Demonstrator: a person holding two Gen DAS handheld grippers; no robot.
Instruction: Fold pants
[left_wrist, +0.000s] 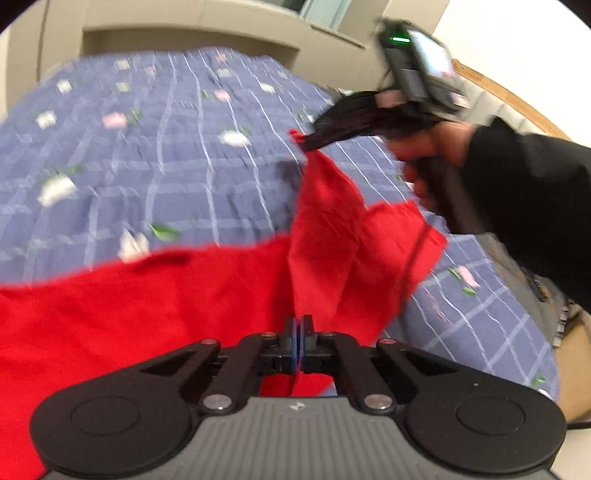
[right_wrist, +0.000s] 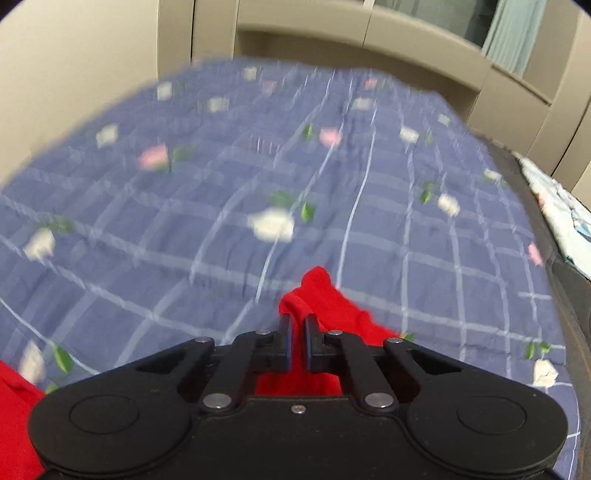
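Observation:
The red pants (left_wrist: 147, 306) lie partly on a blue checked bedspread (left_wrist: 155, 155) and are partly lifted. My left gripper (left_wrist: 298, 325) is shut on an edge of the red fabric close to the camera. My right gripper (left_wrist: 308, 142) shows at the upper right of the left wrist view, held in a hand, shut on another bunched corner of the pants and lifting it above the bed. In the right wrist view my right gripper (right_wrist: 298, 325) pinches the red pants (right_wrist: 321, 299) between its jaws. Both views are blurred by motion.
The bedspread (right_wrist: 221, 221) with flower print covers the bed. A beige headboard and wall panels (right_wrist: 332, 40) stand behind it. A dark bed edge and a pale patterned cloth (right_wrist: 565, 218) lie at the right. The person's dark sleeve (left_wrist: 524, 192) is at the right.

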